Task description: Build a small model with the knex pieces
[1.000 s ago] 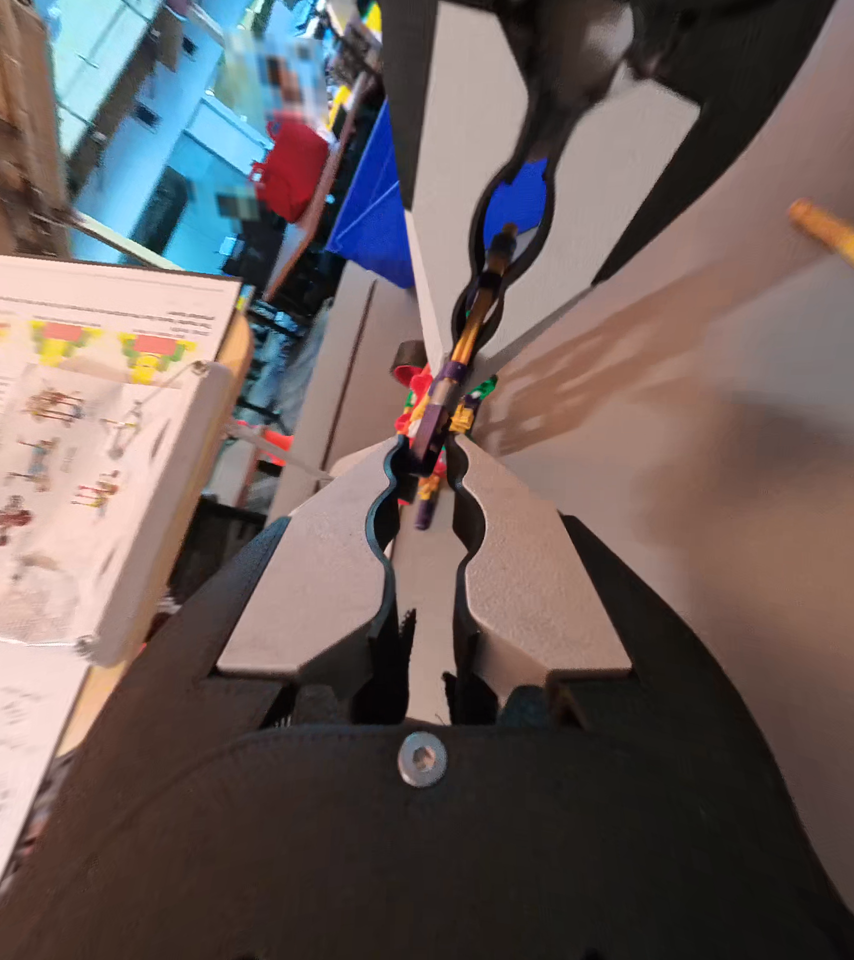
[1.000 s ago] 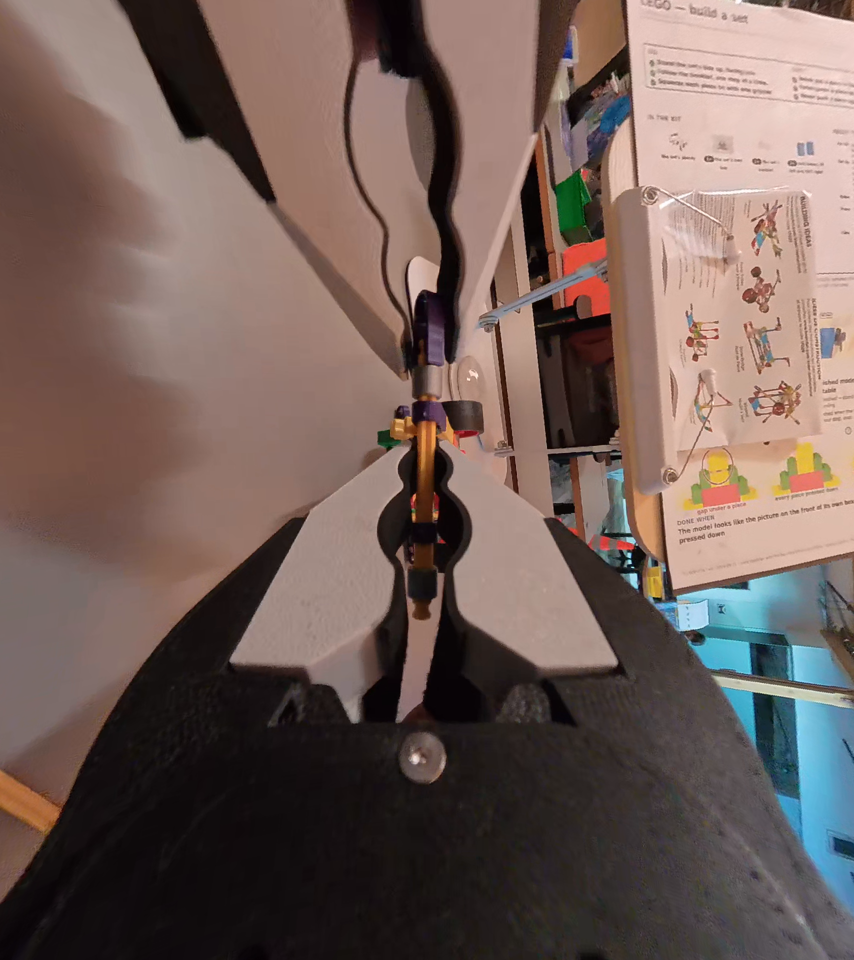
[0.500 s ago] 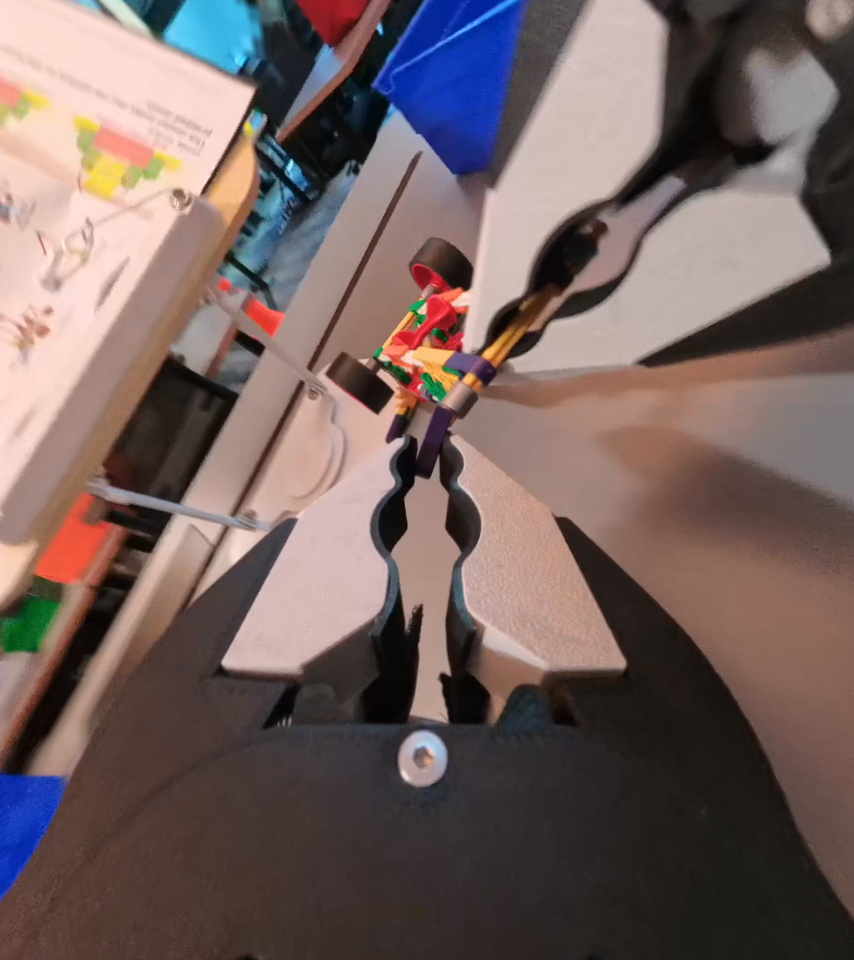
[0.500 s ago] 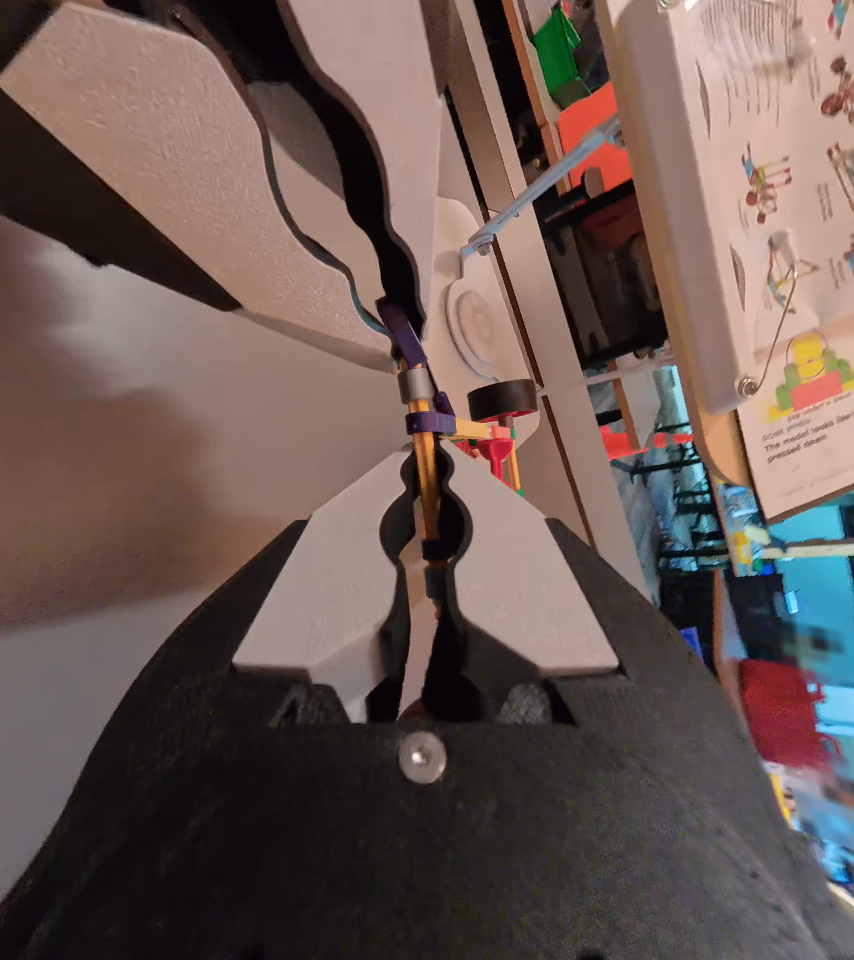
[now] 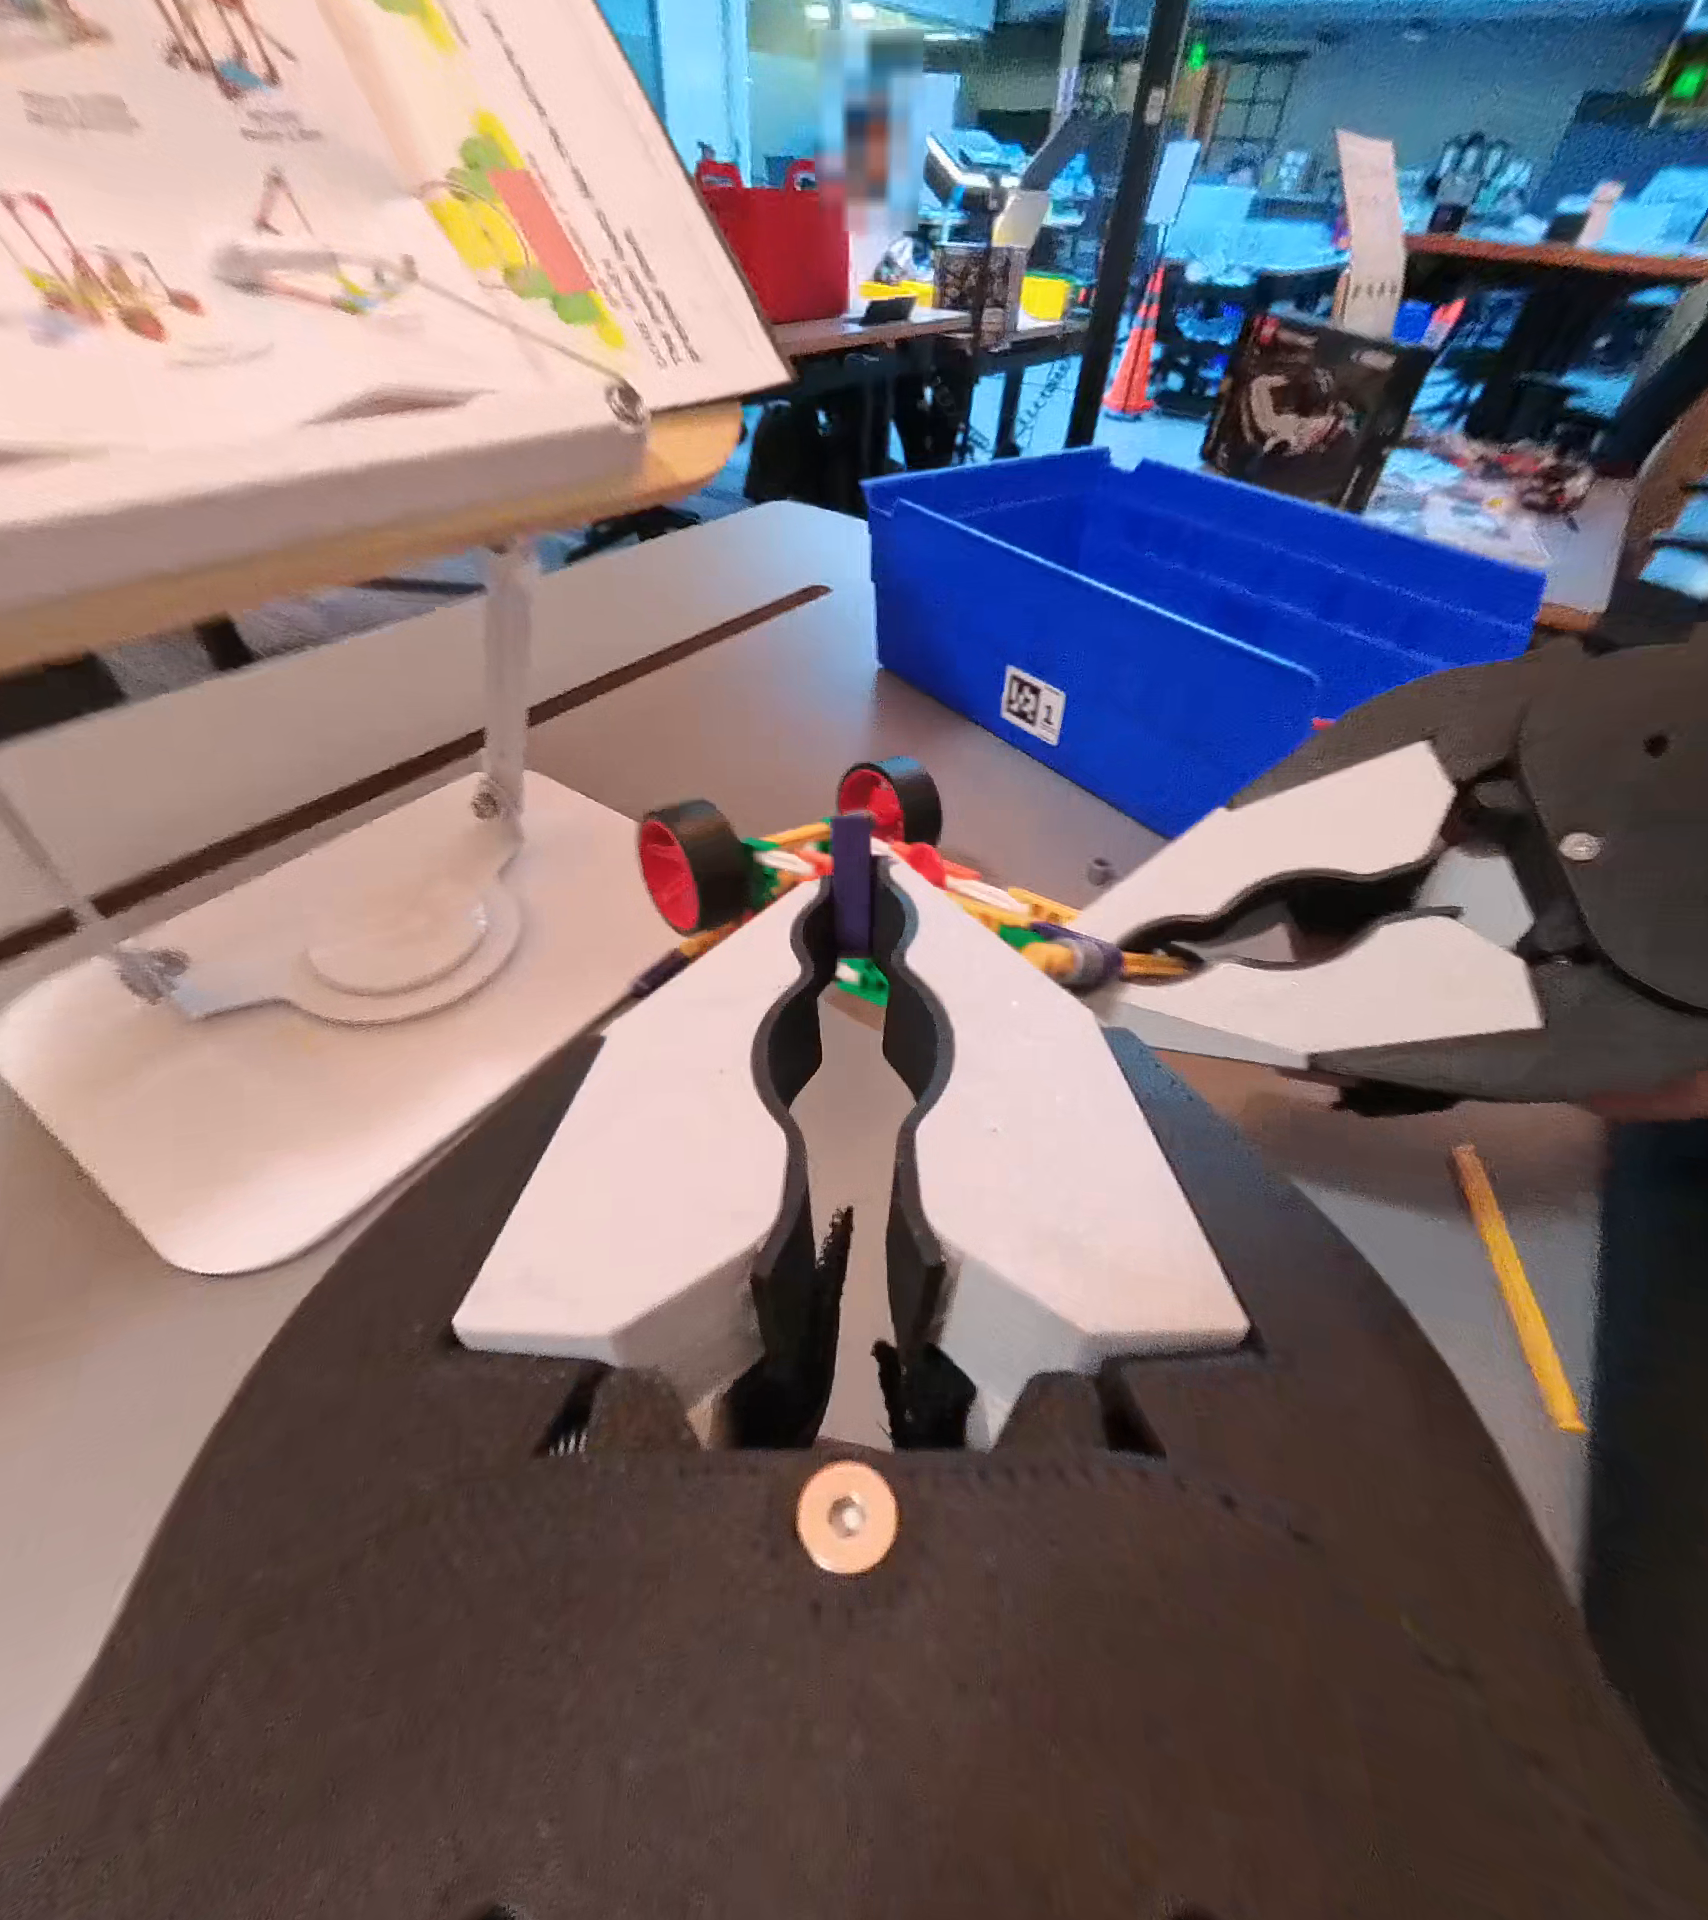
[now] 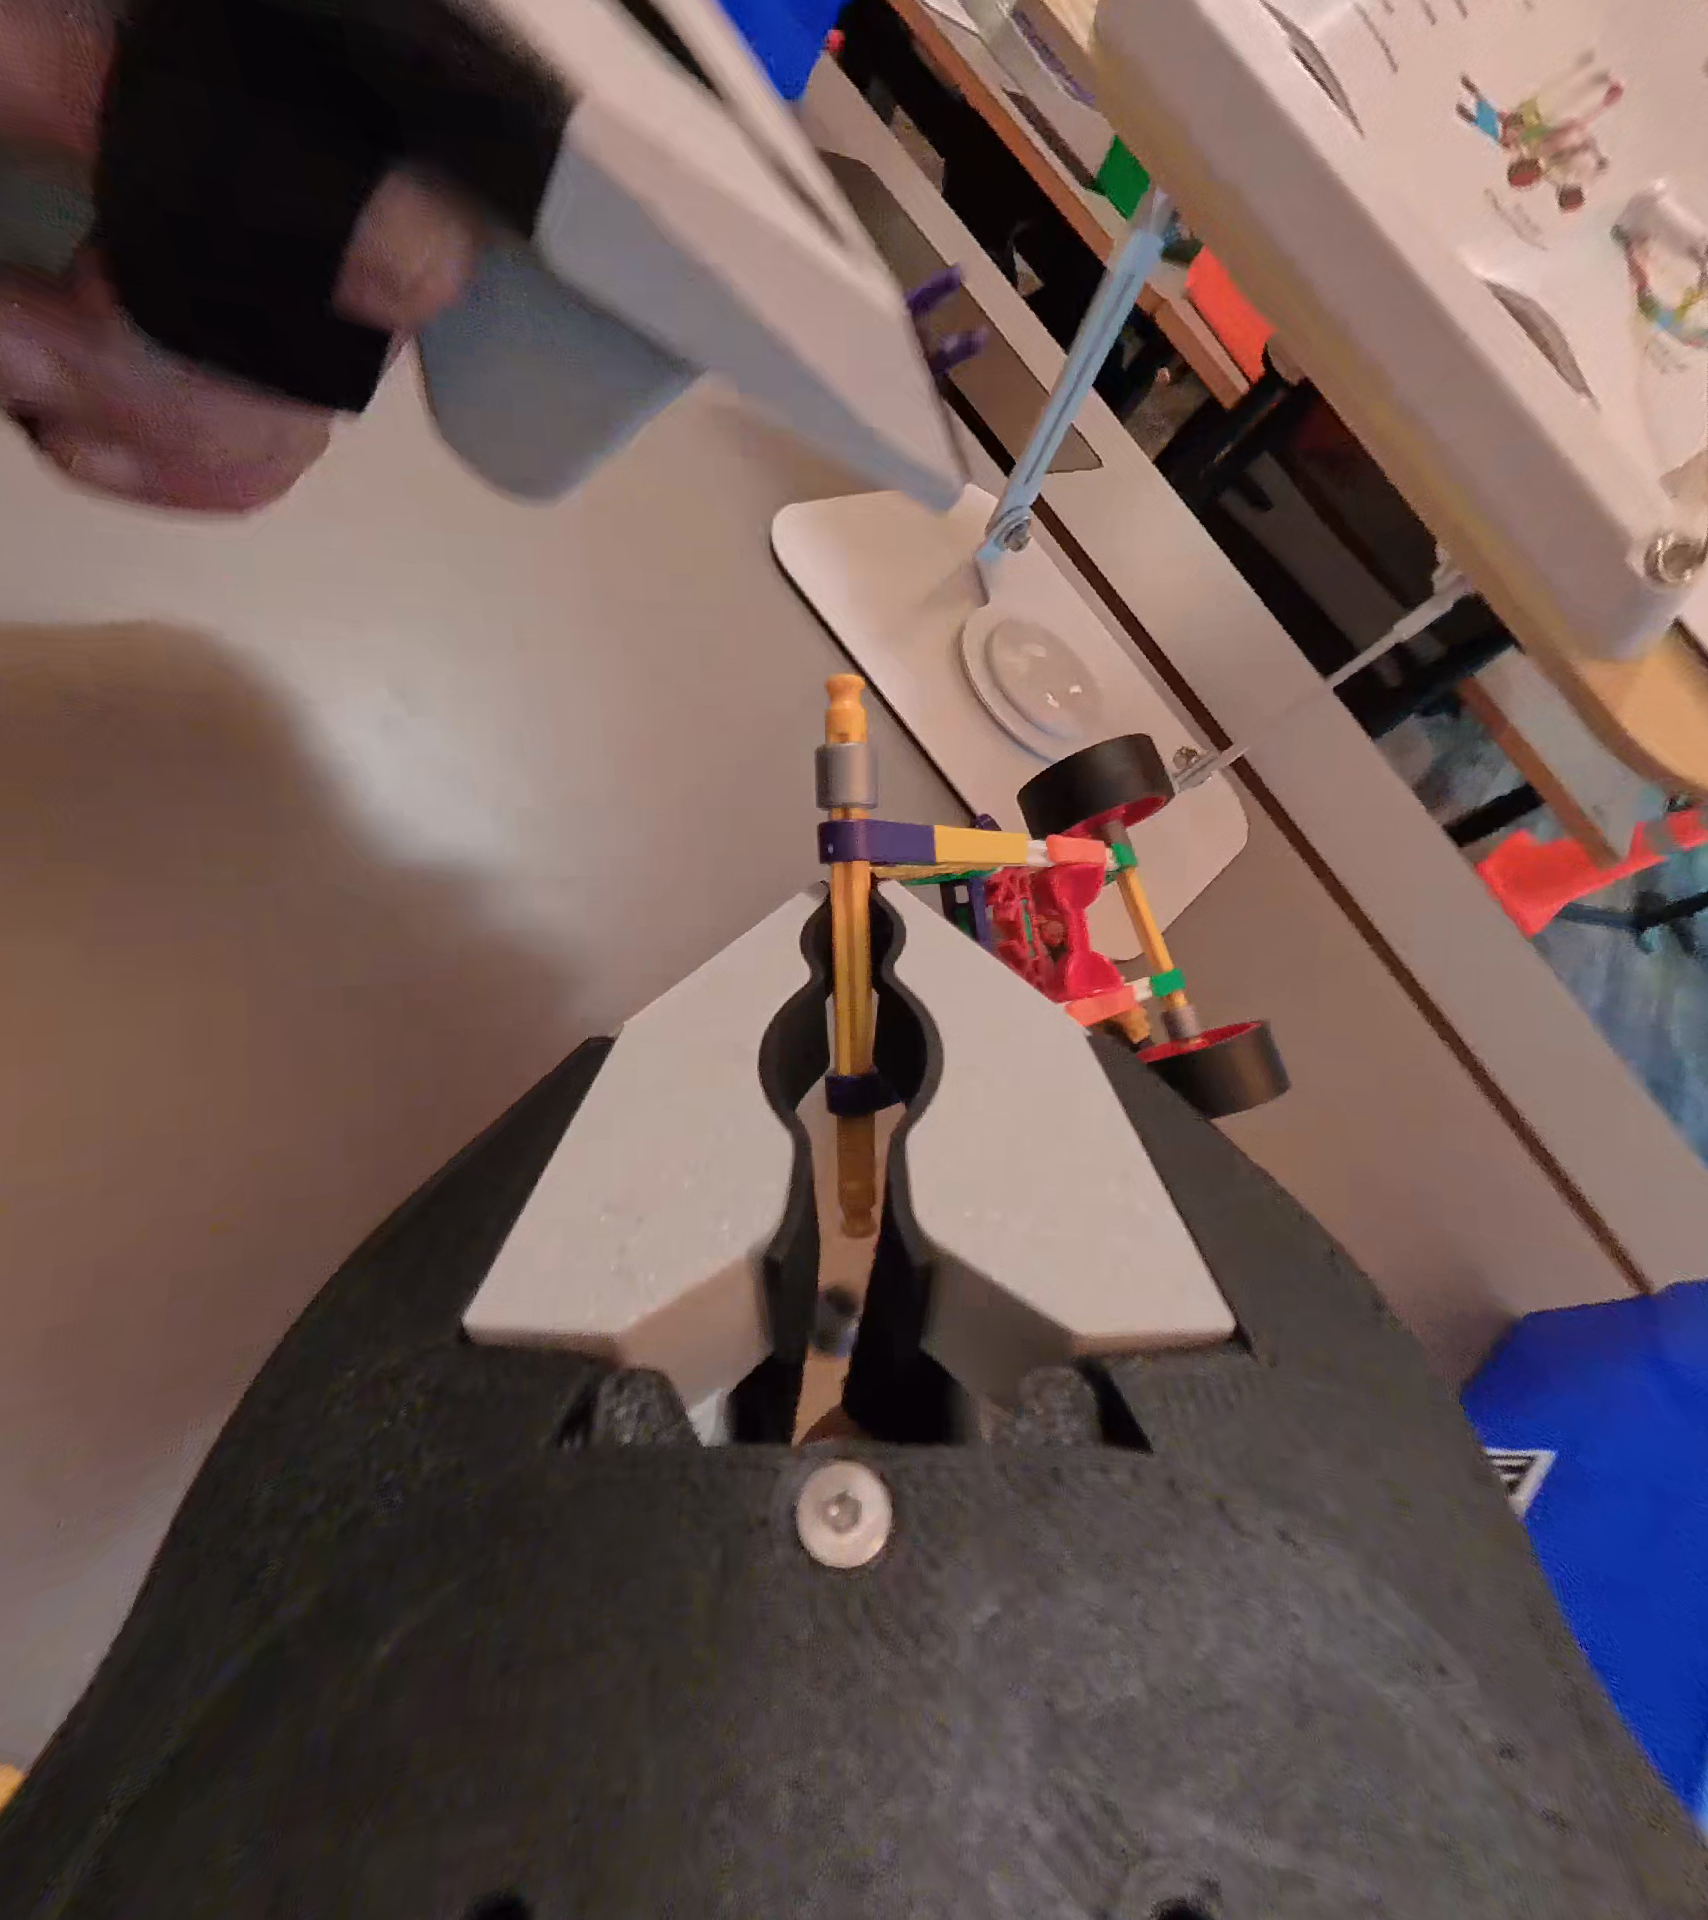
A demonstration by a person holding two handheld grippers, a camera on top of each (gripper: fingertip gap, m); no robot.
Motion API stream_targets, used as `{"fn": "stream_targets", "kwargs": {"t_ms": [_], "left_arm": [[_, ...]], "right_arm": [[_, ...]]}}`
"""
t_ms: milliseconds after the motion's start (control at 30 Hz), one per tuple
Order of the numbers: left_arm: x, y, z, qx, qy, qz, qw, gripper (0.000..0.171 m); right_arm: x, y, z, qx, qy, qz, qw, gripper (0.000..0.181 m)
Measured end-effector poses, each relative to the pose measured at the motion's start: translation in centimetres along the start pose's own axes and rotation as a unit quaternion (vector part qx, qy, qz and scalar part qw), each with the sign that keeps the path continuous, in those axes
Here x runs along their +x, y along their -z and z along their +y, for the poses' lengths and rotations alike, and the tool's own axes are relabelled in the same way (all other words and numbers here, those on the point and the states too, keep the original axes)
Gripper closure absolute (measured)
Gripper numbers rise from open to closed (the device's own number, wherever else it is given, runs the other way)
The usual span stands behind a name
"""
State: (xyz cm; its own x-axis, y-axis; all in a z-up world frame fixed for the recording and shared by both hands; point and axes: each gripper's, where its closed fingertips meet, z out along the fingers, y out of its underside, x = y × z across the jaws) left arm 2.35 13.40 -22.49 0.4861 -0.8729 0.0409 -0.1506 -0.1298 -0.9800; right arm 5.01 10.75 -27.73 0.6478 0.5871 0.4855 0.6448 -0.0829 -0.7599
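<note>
— While the left gripper [image 5: 852,914] pinches a purple connector [image 5: 851,883], what grips the toy car [image 6: 1058,914]?
— Right gripper [image 6: 851,935], closed on its yellow rod [image 6: 850,987], above the grey table [image 6: 206,831]

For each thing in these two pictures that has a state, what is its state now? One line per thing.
Left gripper: shut on purple piece, apart from the model.
Right gripper: shut on gold rod.
Toy model: partly built, held by its gold rod.
Wheels: two, mounted on the model.
Blue bin: open-topped; contents hidden.
Loose yellow rod: lying on table.
</note>
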Motion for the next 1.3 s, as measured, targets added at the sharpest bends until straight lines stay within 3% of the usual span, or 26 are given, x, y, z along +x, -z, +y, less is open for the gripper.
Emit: {"fn": "stream_targets", "kwargs": {"t_ms": [67, 167, 233, 333, 400, 467, 600, 633, 667, 700, 767, 833, 1033, 1133, 1300], "left_arm": [[0.4, -0.1, -1.0, -0.015, -0.071, -0.002, 0.997, 0.169], [5.1, -1.7, -4.8, -0.008, -0.182, 0.060, 0.982, 0.169], [8.1, -4.4, -7.4, -0.011, -0.256, 0.076, 0.964, 0.169], [13.1, -10.4, -8.0, -0.067, -0.326, 0.151, 0.931, 0.169], [16.4, -13.9, -6.1, -0.132, -0.343, 0.227, 0.902, 0.168], [18.1, -17.7, -5.2, -0.148, -0.377, 0.230, 0.885, 0.168], [19.4, -22.6, -0.2, -0.243, -0.405, 0.264, 0.841, 0.168], [18.9, -23.5, 0.7, -0.261, -0.409, 0.252, 0.837, 0.167], [18.2, -24.9, -0.1, -0.244, -0.416, 0.219, 0.848, 0.163], [18.0, -25.2, -0.2, -0.250, -0.407, 0.223, 0.850, 0.151], [17.6, -25.1, -1.1, -0.248, -0.377, 0.226, 0.864, 0.115], [16.6, -24.2, -3.0, -0.210, -0.393, 0.204, 0.872, 0.103], [11.6, -16.8, -6.9, -0.157, -0.358, 0.174, 0.904, 0.099], [8.6, -11.1, -6.8, -0.138, -0.335, 0.169, 0.917, 0.105], [5.4, -2.2, -3.1, -0.144, -0.390, 0.186, 0.890, 0.107]], "right_arm": [[-1.4, -0.3, 0.6, -0.012, 0.038, -0.029, 0.999, 0.181], [-4.1, -1.1, 1.7, -0.039, 0.123, -0.061, 0.990, 0.181], [-5.5, -1.3, 2.1, -0.046, 0.157, -0.080, 0.983, 0.181], [-6.1, -1.4, 2.7, -0.047, 0.172, -0.097, 0.979, 0.181], [-6.1, -1.3, 3.0, -0.049, 0.171, -0.103, 0.979, 0.181], [-6.4, -1.2, 2.9, -0.041, 0.171, -0.115, 0.978, 0.181], [-7.1, -1.2, 3.4, -0.044, 0.183, -0.136, 0.973, 0.181], [-7.2, -1.2, 3.6, -0.045, 0.186, -0.140, 0.971, 0.181], [-7.2, -1.1, 3.7, -0.046, 0.186, -0.143, 0.971, 0.181], [-7.2, -1.0, 3.7, -0.045, 0.185, -0.147, 0.971, 0.181], [-6.9, -0.8, 3.6, -0.039, 0.177, -0.148, 0.972, 0.181], [-6.2, -0.5, 3.3, -0.029, 0.165, -0.146, 0.975, 0.181], [-5.2, 0.4, 2.7, -0.003, 0.125, -0.164, 0.979, 0.181], [-3.8, 1.2, 1.9, 0.025, 0.088, -0.166, 0.982, 0.181], [-2.2, 2.8, 1.0, 0.061, 0.090, -0.152, 0.983, 0.181]]}}
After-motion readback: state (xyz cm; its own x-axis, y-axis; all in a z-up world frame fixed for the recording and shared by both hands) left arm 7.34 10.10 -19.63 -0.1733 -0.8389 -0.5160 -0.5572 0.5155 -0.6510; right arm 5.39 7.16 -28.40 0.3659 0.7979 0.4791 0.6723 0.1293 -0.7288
